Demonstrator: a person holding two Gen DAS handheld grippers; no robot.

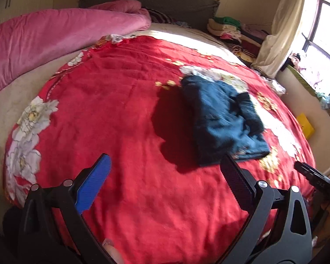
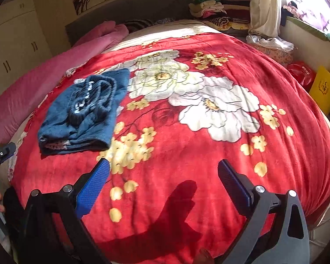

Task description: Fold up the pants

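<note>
The dark blue pants lie folded into a compact bundle on the red flowered blanket, waistband on top. In the right wrist view the pants sit left of centre on the blanket. My left gripper hovers open above the blanket, just short of the bundle's near edge, holding nothing. My right gripper is open too, to the right of and nearer than the pants, with nothing between its fingers. The right gripper's tip shows at the right edge of the left wrist view.
A rolled pink quilt lies along the bed's left side. Stacked clothes sit by the headboard near the curtain and window. A yellow box and a red item lie beside the bed at right. Wardrobe doors stand at left.
</note>
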